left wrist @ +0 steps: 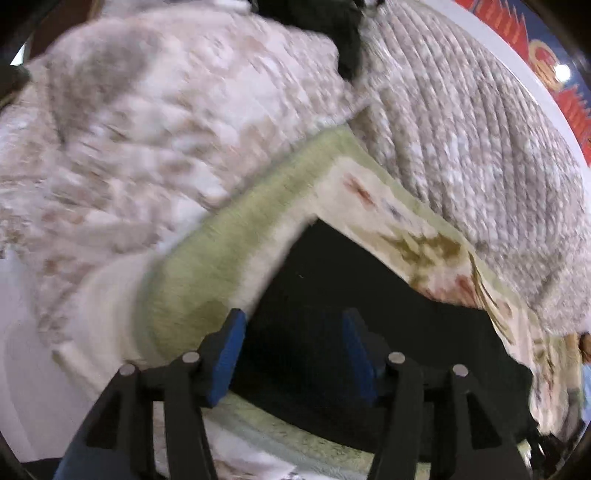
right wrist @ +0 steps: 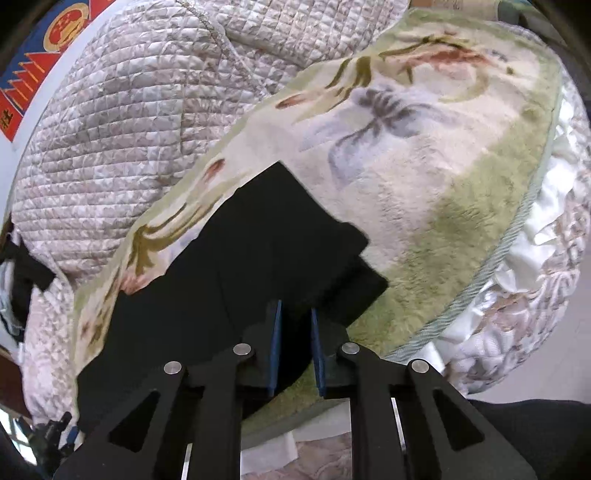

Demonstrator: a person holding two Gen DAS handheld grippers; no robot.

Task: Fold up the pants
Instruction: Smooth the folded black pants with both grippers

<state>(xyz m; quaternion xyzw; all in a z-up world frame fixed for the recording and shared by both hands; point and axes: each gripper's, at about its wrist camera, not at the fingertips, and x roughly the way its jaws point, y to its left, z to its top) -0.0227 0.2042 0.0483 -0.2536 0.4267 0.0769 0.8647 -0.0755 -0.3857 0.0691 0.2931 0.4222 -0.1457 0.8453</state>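
Observation:
The black pants [right wrist: 258, 240] lie folded in layers on a cream and green floral blanket [right wrist: 424, 155]. In the left wrist view the pants [left wrist: 332, 280] fill the lower middle as a dark flat shape. My left gripper [left wrist: 293, 317] stands over their near edge with its blue pads wide apart and nothing pinched between them. My right gripper [right wrist: 294, 312] is over the pants' near right corner. Its blue pads are a narrow gap apart, black cloth shows in the gap, and the pads do not press on it.
A quilted pale bedcover [right wrist: 110, 129] is bunched behind the blanket, and it also shows in the left wrist view [left wrist: 480, 140]. Another dark garment [left wrist: 332, 22] lies at the back. A red and blue patterned hanging [right wrist: 37, 66] borders the bed. A white frill [right wrist: 535, 236] edges the right side.

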